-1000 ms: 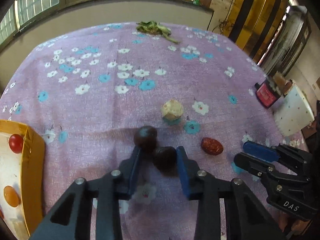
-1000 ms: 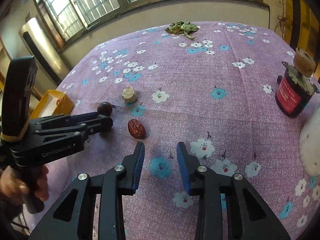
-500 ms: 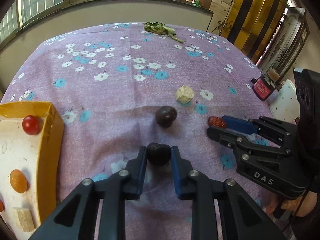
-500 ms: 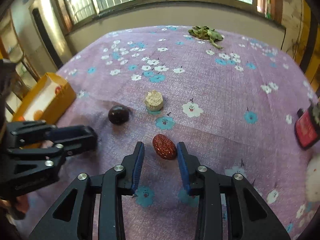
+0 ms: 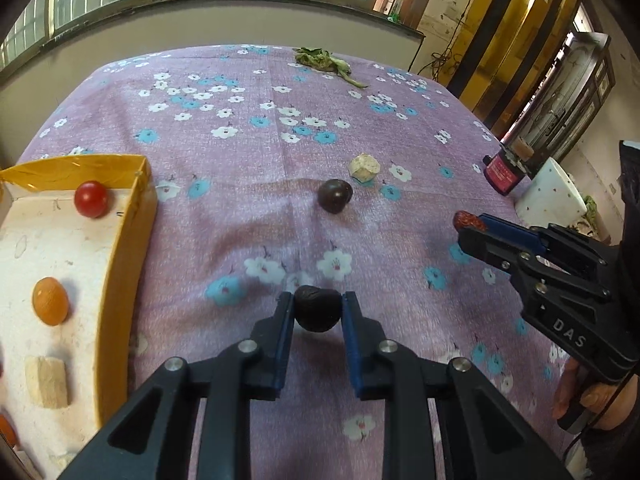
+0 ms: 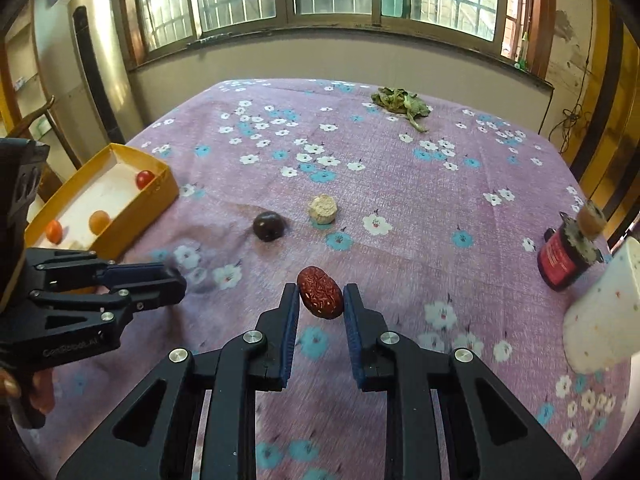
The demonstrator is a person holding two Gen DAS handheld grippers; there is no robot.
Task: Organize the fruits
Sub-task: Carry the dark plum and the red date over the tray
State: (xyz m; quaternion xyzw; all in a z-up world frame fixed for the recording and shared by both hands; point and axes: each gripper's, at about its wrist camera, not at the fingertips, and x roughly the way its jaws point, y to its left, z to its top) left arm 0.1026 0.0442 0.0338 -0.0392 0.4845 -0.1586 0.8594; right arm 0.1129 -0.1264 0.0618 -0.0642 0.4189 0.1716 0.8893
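Both grippers grip fruit (left (image 5: pixel 318 309) plum (image 5: pixel 318 308), right (image 6: pixel 320 300) date (image 6: pixel 320 297)).

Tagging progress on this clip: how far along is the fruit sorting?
Partway. Done: the yellow box already holds a cherry tomato, an orange fruit and a pale chunk. In hand: left claw grips a dark fruit, right claw a red date. Left on the cloth: another dark fruit and a pale chunk.
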